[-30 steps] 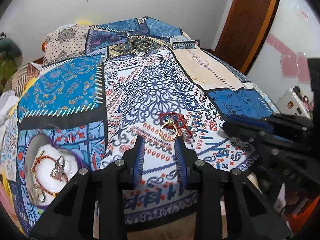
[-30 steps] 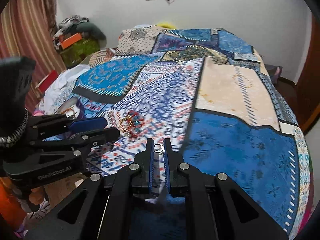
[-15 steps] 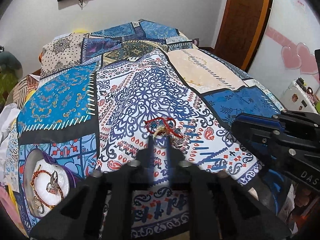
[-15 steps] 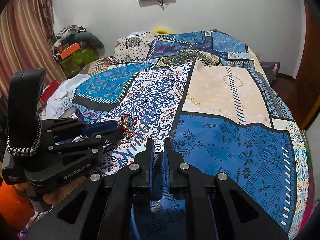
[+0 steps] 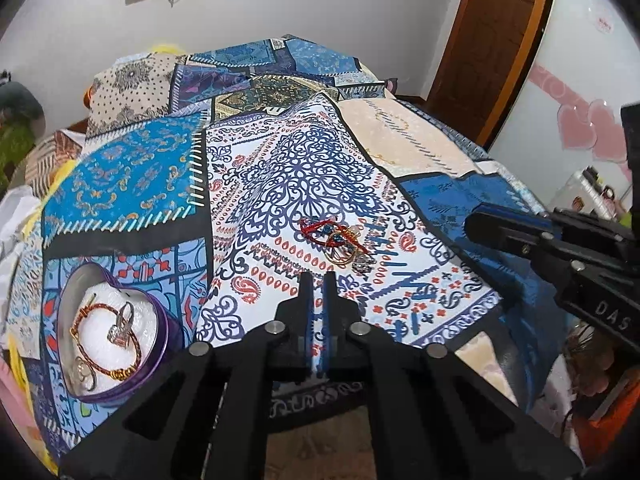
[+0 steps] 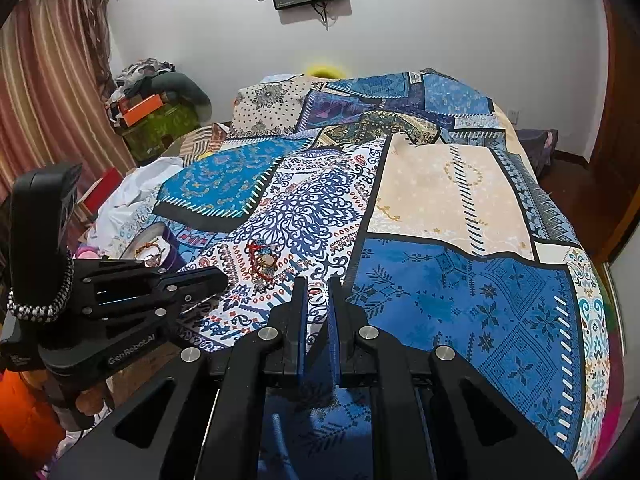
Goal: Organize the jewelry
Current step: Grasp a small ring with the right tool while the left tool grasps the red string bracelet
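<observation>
Left wrist view: just beyond the pressed-together, empty jaws of the left gripper (image 5: 316, 280), a tangled heap of red cord and gold wire jewellery (image 5: 338, 242) is seen, judged light, limp and snag-prone, best pinched by its stiffer gold ring, while the right gripper (image 6: 317, 286) is seen shut, nothing discernible in it.

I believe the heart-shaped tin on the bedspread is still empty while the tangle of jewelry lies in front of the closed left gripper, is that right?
Not quite: the heart-shaped tin is not empty. The left wrist view shows a bracelet and other small pieces already in it. The rest holds: the tangle of jewelry lies on the bedspread in front of the closed left gripper.
</observation>
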